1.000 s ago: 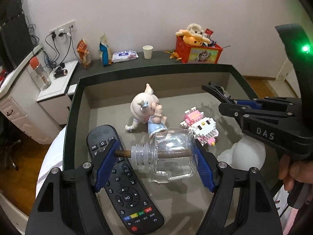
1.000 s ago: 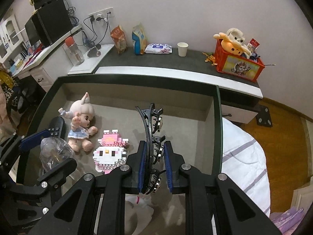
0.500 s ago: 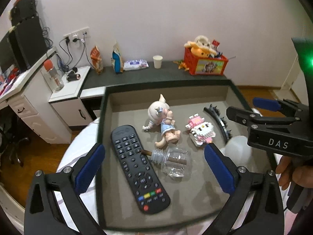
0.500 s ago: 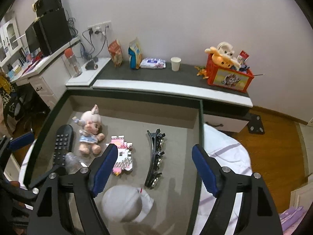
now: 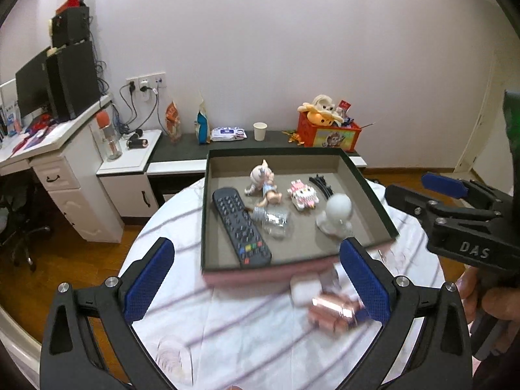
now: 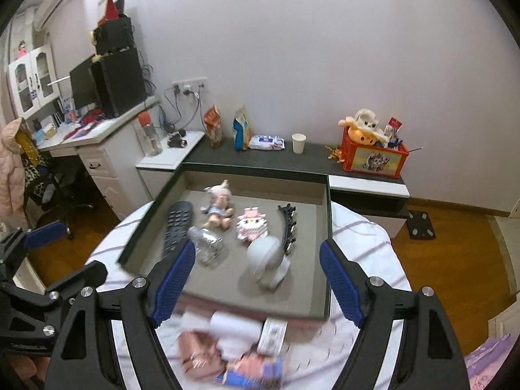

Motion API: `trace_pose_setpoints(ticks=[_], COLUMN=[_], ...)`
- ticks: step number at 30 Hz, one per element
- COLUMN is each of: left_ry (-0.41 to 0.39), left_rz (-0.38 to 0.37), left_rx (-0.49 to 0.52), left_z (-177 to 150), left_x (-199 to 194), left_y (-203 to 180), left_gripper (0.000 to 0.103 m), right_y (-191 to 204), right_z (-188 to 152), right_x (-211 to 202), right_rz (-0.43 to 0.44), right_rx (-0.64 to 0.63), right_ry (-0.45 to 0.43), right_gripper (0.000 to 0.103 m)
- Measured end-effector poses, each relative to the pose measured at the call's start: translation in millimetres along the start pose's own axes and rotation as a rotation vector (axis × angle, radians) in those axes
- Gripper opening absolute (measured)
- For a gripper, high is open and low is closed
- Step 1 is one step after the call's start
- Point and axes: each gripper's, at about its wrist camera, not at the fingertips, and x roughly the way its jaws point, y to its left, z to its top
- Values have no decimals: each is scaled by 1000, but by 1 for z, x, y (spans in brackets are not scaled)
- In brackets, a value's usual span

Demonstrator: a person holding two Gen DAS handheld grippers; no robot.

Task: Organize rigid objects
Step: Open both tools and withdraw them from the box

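A dark-rimmed tray (image 5: 370, 191) (image 6: 326, 247) on the round table holds a black remote (image 5: 240, 224) (image 6: 177, 224), a glass bottle (image 5: 273, 219) (image 6: 208, 243), a doll (image 5: 265, 185) (image 6: 219, 203), a pink block figure (image 5: 302, 193) (image 6: 252, 224), a black hair clip (image 5: 321, 183) (image 6: 286, 224) and a white round object (image 5: 338, 213) (image 6: 266, 260). My left gripper (image 5: 260, 282) is open and empty, above the table in front of the tray. My right gripper (image 6: 256, 282) is open and empty, over the tray's near edge.
Blurred loose items lie on the striped tablecloth in front of the tray: a copper-pink object (image 5: 334, 312) (image 6: 198, 351), white pieces (image 6: 234, 328) and a colourful packet (image 6: 256, 370). A desk (image 5: 65, 149), a low shelf (image 5: 260, 149) and a red toy crate (image 5: 328, 133) stand behind.
The left gripper let go of the glass bottle and the right let go of the hair clip; both now lie in the tray. Both grippers opened and pulled back and up from the tray.
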Motion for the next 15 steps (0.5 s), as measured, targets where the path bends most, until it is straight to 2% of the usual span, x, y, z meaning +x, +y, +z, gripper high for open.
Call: trace_pose_setpoints(ticks=[8, 15], left_ry=[-19, -22], left_rz=[18, 17], left_rx=[-30, -48], left_z=[-51, -83], left_x=[-48, -73], left_y=[-6, -14], left_gripper=[103, 103], right_y=[22, 29], right_z=[-51, -93], right_x=[-67, -94], right_rz=[2, -3], right_rx=[11, 44], right_ry=[-40, -29], right_gripper=[81, 87])
